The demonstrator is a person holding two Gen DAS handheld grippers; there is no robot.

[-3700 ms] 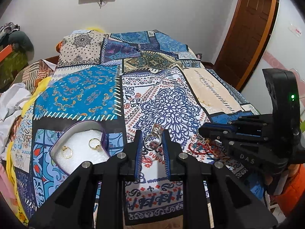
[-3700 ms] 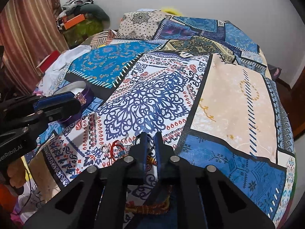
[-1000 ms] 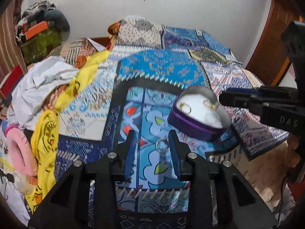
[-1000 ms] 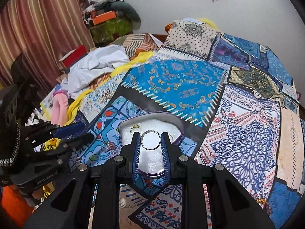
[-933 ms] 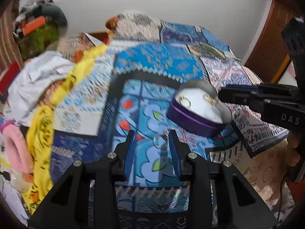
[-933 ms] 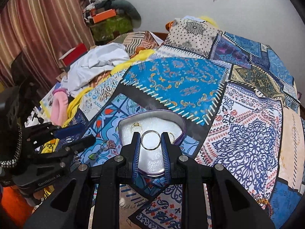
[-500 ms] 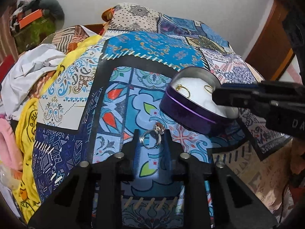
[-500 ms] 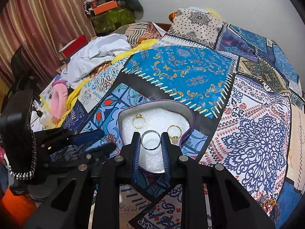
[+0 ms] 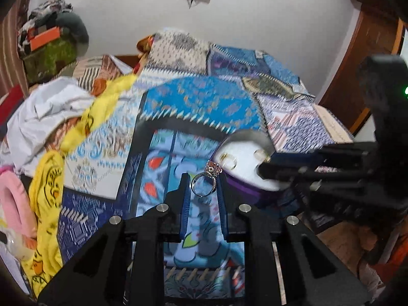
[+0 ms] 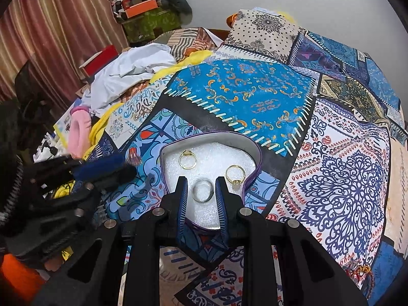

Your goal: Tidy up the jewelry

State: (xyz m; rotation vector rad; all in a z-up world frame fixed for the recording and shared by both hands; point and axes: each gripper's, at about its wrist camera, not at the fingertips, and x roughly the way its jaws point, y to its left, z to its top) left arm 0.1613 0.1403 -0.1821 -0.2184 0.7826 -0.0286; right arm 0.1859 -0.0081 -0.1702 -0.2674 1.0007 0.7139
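two gold rings [image 10: 187,160] in purple box [image 10: 251,144]; right gripper [image 10: 201,191] clamps plain ring [image 10: 202,190] over box foam, left gripper [image 9: 202,185] clamps stone ring [image 9: 205,182] (both unplaced).

No words, brand names or numbers can be read in either view. The black body of the right gripper [image 9: 331,168], seen from the left wrist camera, shows no legible lettering, and the left gripper [image 10: 84,176], seen from the right wrist camera, is blurred. The only sign is a small green light [image 9: 405,90] glowing on the right gripper's upright housing. The yellow cloth [image 9: 48,191] carries drawn figures, no letters.
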